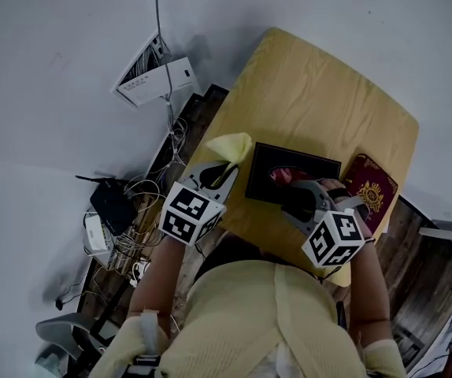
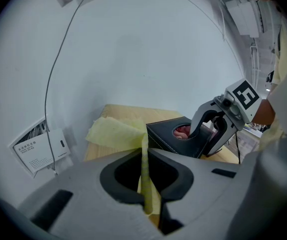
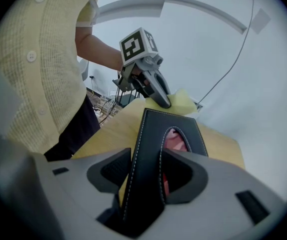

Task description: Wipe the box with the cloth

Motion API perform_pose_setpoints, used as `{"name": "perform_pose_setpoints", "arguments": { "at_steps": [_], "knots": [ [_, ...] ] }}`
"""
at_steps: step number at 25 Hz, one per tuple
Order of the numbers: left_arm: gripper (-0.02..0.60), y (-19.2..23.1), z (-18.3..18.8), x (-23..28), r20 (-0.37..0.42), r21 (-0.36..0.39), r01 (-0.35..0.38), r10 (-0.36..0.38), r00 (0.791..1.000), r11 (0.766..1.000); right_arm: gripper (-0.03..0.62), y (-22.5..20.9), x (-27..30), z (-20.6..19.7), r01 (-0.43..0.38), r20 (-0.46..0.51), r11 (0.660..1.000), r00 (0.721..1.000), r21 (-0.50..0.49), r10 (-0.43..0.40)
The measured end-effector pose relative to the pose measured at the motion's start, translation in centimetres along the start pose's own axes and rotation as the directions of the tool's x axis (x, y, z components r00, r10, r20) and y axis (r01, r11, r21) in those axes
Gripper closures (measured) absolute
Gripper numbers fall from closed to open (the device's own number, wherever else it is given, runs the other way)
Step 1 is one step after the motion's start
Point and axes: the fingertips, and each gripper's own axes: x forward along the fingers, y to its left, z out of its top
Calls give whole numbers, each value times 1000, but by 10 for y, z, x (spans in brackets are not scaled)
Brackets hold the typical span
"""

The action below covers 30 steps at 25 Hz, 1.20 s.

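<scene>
A black leather tissue box [image 1: 292, 175] with an oval opening lies on the yellow wooden table [image 1: 313, 85]. My right gripper [image 1: 298, 190] grips its near end; in the right gripper view the jaws [image 3: 146, 159] are shut on the box [image 3: 153, 134], one side wall clamped between them. My left gripper [image 1: 223, 173] stands just left of the box and is shut on a pale yellow cloth [image 1: 231, 146]. A thin fold of the cloth [image 2: 114, 132] runs between the left gripper's [image 2: 145, 156] jaws, and the box [image 2: 169, 138] lies just beyond with the right gripper [image 2: 217, 125] on it.
A maroon booklet [image 1: 371, 189] with a gold emblem lies right of the box near the table's edge. On the floor to the left are a white box [image 1: 153, 75], a black device [image 1: 112, 204] and tangled cables [image 1: 143, 211]. A white wall rises behind the table.
</scene>
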Motion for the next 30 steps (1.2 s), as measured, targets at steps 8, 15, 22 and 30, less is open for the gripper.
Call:
{"name": "perform_pose_setpoints", "arguments": {
  "at_steps": [8,15,22,30],
  "knots": [
    [552,-5,-16,2,-11,-38,-15,15,1000,999,382,-5,-7,6,38,60,995,997,97,-44],
    [552,6,-12,19,6,26,-7,7,1000,1000,382,-15,-34,23,89,214,957,965,274,-151],
    [552,2,-8,42,-25,131,52,-49,998,990,384,-21,-57,27,83,299,906,928,415,-221],
    [552,-9,-15,39,-37,137,95,-91,995,986,384,-17,-61,19,101,293,883,921,458,-258]
  ]
}}
